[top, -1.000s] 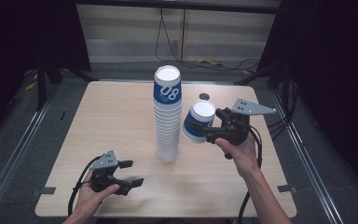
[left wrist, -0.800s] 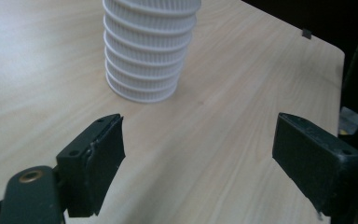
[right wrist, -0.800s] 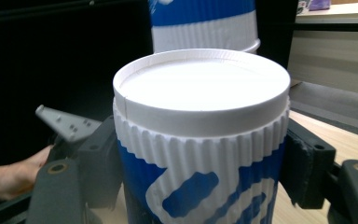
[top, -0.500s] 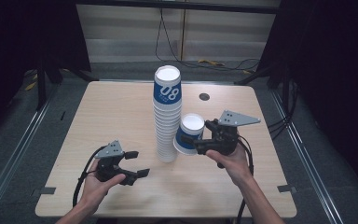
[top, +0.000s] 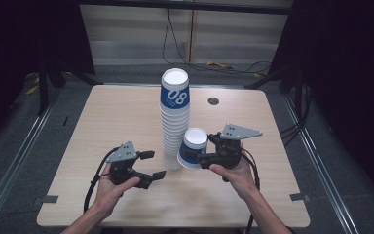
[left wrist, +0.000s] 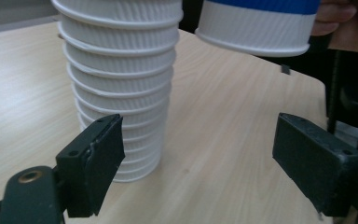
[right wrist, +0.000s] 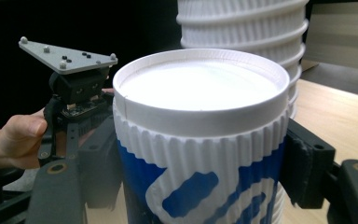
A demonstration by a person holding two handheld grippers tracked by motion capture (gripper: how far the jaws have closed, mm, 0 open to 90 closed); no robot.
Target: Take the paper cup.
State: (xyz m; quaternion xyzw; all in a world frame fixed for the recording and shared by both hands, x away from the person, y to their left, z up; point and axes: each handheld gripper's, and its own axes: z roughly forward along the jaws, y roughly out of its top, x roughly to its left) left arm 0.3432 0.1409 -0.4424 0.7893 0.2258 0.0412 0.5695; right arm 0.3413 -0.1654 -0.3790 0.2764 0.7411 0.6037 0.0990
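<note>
Seen in the high view: a tall stack (top: 174,117) of white ribbed cups at centre frame, upside down on the table (top: 107,117), topmost cup banded blue with white "08". Just right of the stack's lower part, a single cup (top: 193,148), tilted, base toward the camera, rim close to the stack's foot; touching or not, cannot tell. Clamped across its body by the right gripper (top: 197,157), jaws closed on its sides, lower right of centre, grey plate on top, hand behind it. Lower left of centre, the left gripper (top: 153,165), held just above the tabletop, jaws spread wide with nothing between them, pointing right toward the stack's foot, near it but apart. A small dark disc (top: 213,101) on the table in the upper right, well away from everything.

In the left gripper view: two black jaws wide apart at lower left and lower right, bare wood between. The stack (left wrist: 121,88) rising at upper left behind the left jaw; the cup (left wrist: 259,25) hanging at upper right, clear of the table, rim downward.

In the right gripper view: the cup (right wrist: 200,135) large at centre, white base facing up, blue marking below, a jaw pressed against each side. The stack (right wrist: 247,28) behind it at upper right, the left gripper (right wrist: 72,88) with its grey plate at the left edge.
</note>
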